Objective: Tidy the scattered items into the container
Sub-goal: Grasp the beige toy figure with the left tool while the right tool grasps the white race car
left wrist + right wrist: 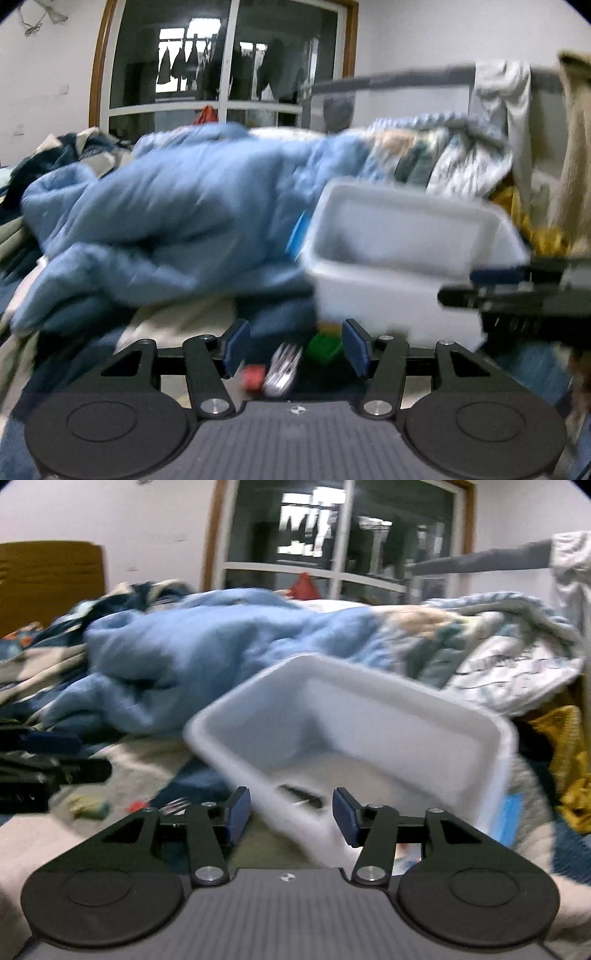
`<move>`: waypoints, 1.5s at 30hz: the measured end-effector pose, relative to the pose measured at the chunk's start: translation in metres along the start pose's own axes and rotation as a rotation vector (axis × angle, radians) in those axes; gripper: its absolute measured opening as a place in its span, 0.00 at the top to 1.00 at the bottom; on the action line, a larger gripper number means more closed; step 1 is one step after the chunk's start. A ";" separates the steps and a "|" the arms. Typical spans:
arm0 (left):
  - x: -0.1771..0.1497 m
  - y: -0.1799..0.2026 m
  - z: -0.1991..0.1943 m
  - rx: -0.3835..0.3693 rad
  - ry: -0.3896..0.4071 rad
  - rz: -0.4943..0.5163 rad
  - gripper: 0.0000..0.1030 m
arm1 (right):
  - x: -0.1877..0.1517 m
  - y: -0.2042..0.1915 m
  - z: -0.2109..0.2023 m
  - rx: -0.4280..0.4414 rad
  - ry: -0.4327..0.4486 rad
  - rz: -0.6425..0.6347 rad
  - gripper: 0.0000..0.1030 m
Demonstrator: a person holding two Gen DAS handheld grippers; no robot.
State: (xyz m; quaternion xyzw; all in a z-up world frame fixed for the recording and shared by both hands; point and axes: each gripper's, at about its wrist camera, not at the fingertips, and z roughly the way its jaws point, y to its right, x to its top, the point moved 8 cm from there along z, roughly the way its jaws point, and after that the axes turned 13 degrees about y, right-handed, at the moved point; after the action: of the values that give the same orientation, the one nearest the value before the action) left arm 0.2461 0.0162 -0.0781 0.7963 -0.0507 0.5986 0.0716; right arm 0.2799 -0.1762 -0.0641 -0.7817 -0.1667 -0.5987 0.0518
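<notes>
Both fingers point(236, 349) of our left gripper point(295, 349) stand spread with nothing between the pads. Through the gap we see a red piece point(254, 376), a silvery metal item point(282, 369) and a green block point(325, 347) lying on the bedding, all smeared by motion blur, so we cannot name them more closely. Just above and to the right sits the white container point(406, 236), its near rim close to the right pad. A heaped blue quilt point(166, 221) walls off the left and rear. Our right gripper point(517, 291) pokes in from the right edge, cut off by the frame.

From the right wrist, our right gripper point(291, 816) is likewise released, pads apart. The white container point(369, 716) tilts toward us, its near wall running between the fingers; whether a pad touches it we cannot tell. A dark thing lies on its floor, too blurred to identify. Left of it, the green block point(90, 808), red piece point(136, 806) and silvery metal item point(177, 805) rest on open bedding, with the left gripper point(55, 771) entering at the left edge.
</notes>
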 end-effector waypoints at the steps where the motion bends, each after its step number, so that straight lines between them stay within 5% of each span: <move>1: -0.011 -0.007 -0.004 0.007 -0.022 0.013 0.43 | -0.004 -0.009 0.000 0.013 0.003 -0.012 0.48; 6: -0.055 -0.042 -0.014 0.057 -0.102 0.011 0.43 | -0.031 -0.052 0.002 0.098 -0.039 -0.049 0.48; 13: -0.073 -0.088 -0.001 0.118 -0.114 -0.002 0.43 | -0.063 -0.076 0.006 0.140 -0.113 -0.026 0.49; 22: -0.084 -0.080 0.064 -0.092 -0.165 0.187 0.43 | -0.078 -0.070 0.017 0.114 -0.144 -0.003 0.49; 24: -0.088 -0.080 0.064 -0.088 -0.179 0.137 0.46 | -0.078 -0.070 0.023 0.113 -0.141 0.011 0.49; 28: -0.088 -0.084 0.052 -0.106 -0.209 -0.036 0.68 | -0.075 -0.086 0.040 0.162 -0.120 0.042 0.50; 40: -0.090 -0.073 0.049 -0.095 -0.205 -0.036 0.61 | -0.072 -0.119 0.110 0.098 -0.170 0.063 0.52; 45: -0.089 -0.073 0.052 -0.094 -0.190 -0.059 0.66 | -0.073 -0.118 0.122 0.060 -0.172 0.028 0.56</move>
State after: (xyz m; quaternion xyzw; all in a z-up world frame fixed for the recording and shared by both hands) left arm 0.2826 0.0790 -0.1817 0.8464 -0.0617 0.5149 0.1213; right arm 0.3370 -0.0460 -0.1816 -0.8305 -0.1774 -0.5235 0.0689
